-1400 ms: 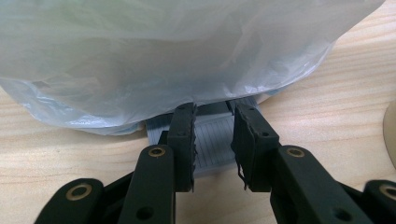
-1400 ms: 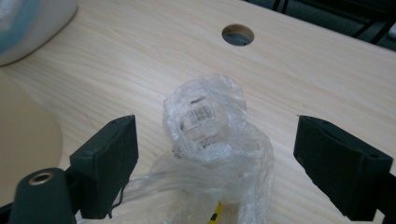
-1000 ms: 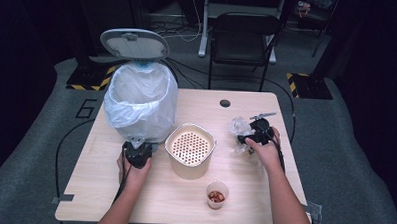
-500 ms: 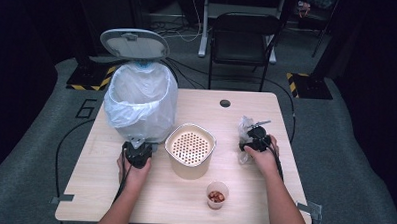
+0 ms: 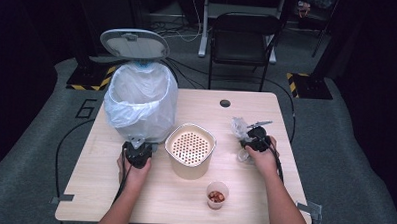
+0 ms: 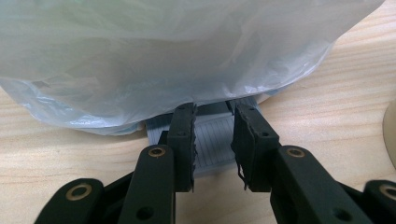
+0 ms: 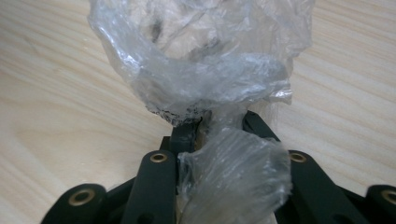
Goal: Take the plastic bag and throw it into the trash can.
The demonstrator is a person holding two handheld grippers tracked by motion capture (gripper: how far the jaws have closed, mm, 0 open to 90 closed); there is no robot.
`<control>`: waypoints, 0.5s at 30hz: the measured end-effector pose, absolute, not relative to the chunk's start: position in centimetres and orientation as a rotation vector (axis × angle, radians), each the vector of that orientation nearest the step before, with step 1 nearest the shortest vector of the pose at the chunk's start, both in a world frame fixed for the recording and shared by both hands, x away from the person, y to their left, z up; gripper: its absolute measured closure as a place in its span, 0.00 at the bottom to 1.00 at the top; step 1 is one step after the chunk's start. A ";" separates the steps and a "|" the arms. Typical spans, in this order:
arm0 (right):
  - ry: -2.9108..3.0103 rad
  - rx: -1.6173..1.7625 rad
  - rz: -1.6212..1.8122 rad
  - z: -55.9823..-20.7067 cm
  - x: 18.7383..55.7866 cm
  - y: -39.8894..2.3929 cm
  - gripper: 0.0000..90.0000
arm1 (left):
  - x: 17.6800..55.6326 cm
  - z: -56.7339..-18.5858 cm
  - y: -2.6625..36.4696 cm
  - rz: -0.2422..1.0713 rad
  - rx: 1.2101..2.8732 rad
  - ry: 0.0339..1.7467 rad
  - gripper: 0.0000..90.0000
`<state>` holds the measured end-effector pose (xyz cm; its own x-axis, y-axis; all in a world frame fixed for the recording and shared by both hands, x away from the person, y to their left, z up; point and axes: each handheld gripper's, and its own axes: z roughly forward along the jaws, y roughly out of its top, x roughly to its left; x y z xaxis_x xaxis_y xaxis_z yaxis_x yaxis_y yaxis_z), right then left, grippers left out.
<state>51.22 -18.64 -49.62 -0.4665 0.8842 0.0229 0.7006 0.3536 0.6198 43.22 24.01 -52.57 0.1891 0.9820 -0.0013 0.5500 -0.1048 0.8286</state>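
Observation:
A bin lined with a pale plastic bag (image 5: 142, 102) stands at the table's left, its grey lid (image 5: 134, 43) raised. My left gripper (image 5: 136, 151) sits at the bin's foot, shut. In the left gripper view its jaws (image 6: 214, 135) rest on the grey ribbed pedal (image 6: 212, 144) under the bag's overhang. My right gripper (image 5: 253, 139) lies low at the table's right. Its jaws have just been closing and now pinch a crumpled clear plastic wrap (image 5: 240, 127). In the right gripper view, the wrap (image 7: 201, 70) bulges beyond the right gripper (image 7: 219, 126) and spills back over the jaws.
A cream pot with a perforated top (image 5: 190, 149) stands mid-table between my hands. Near the front edge of the wooden table (image 5: 183, 211) stands a small clear cup of red bits (image 5: 217, 194). A dark cable hole (image 5: 225, 103) marks the far side. Behind the table is a black chair (image 5: 244, 38).
The right gripper's jaws have closed on the plastic wrap, and the hand has shifted slightly toward the person. The left gripper and the bin's raised lid have not moved.

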 end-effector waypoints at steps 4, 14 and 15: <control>2.329 1.372 0.837 -48.3 51.2 -18.1 0.79 | 43.2 -52.6 24.0 0.767 1.754 1.449 0.77; 2.302 1.282 0.951 -42.6 50.7 -16.6 0.79 | 43.2 -52.6 24.0 0.769 1.753 1.448 0.77; 2.309 1.259 0.955 -42.0 50.6 -16.5 0.79 | 43.2 -52.6 24.0 0.769 1.754 1.448 0.77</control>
<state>50.58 -16.53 -42.00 -0.5483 0.8360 0.0200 0.6060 0.3808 0.6984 43.21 23.99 -52.57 0.1892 0.9819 -0.0003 0.5497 -0.1056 0.8287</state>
